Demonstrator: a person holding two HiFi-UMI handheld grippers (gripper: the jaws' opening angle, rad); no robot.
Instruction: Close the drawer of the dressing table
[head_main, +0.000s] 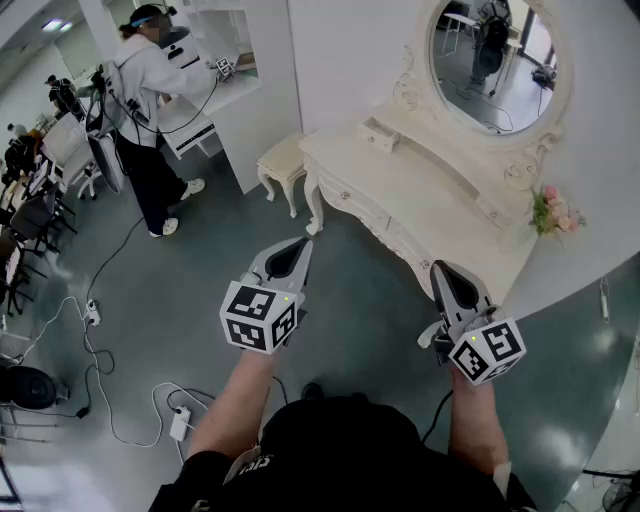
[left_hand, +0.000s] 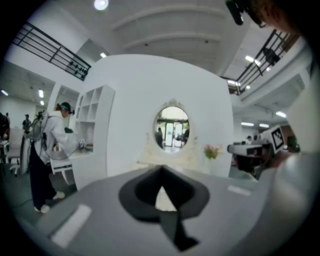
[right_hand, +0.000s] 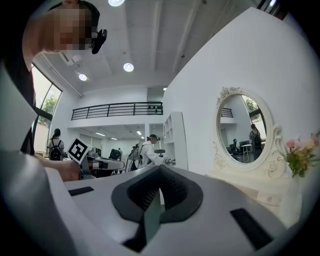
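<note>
A glossy grey-green floor (head_main: 380, 320) fills most of the head view, with plain white walls (head_main: 340, 50) rising behind it. Against the wall at the right stands the cream-white carved dressing desk (head_main: 430, 190) on curved legs. An oval mirror in an ornate cream frame (head_main: 490, 60) rises from its back edge. At the upper left a white shelf unit (head_main: 250, 110) juts out from the wall. A person in a white top and dark trousers (head_main: 150, 90) stands facing it, well apart from the desk. A small cream stool with curved legs (head_main: 283, 160) sits just beside the desk's left end.

Lower in the view, 2 bare forearms reach forward, each hand bearing a grey gripper with a marker cube. The left gripper (head_main: 303, 243) hangs over open floor in front of the desk's left leg. Its jaws are clenched tip to tip with nothing between them, as the left gripper view shows, and it looks toward the mirror. The right gripper (head_main: 440, 266) hangs just short of the desk's front, and its jaws are likewise pressed together and empty.

The small cream drawer (head_main: 378, 133) sits on the desktop at the mirror's left foot. It appears pulled out toward the front, apart from both grippers.

A bunch of pink flowers with green leaves (head_main: 555, 212) stands at the desk's right end, beside the mirror frame. A white power strip (head_main: 180, 423) with trailing cables lies on the floor at the lower left
</note>
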